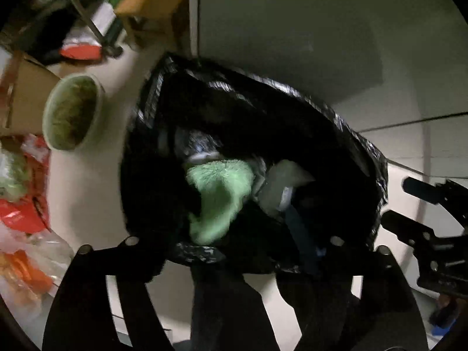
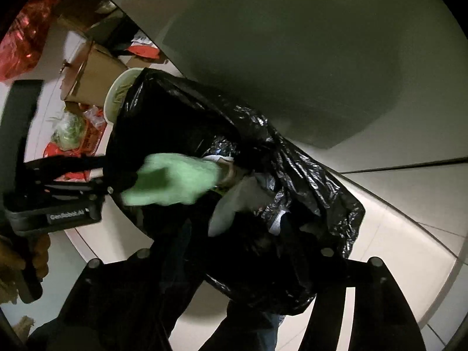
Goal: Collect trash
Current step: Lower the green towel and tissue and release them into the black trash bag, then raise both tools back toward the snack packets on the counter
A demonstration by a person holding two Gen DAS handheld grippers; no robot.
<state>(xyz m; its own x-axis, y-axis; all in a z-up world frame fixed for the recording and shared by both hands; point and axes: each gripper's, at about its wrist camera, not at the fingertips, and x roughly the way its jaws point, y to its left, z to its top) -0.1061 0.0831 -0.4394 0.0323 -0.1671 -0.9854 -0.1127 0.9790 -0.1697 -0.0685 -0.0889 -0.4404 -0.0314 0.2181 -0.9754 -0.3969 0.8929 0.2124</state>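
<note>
A black trash bag (image 1: 263,108) stands open on the pale floor, with a light green fuzzy cloth (image 1: 222,199) and pale crumpled trash (image 1: 280,187) inside. My left gripper (image 1: 234,263) is at the bag's near rim; its fingers are dark against the bag, and the black plastic seems pinched between them. In the right wrist view the bag (image 2: 292,175) hangs with its mouth pulled open. The green cloth (image 2: 175,178) lies at its mouth beside the left gripper (image 2: 117,172). My right gripper (image 2: 234,263) sits at the bag's lower edge, its fingers hidden by dark plastic.
A white bowl with greenish leftovers (image 1: 73,111) sits on the floor left of the bag. Cardboard boxes (image 1: 26,99), red packaging (image 1: 20,213) and clear plastic wrappers (image 1: 35,257) lie at the left. A white wall (image 1: 292,29) rises behind the bag.
</note>
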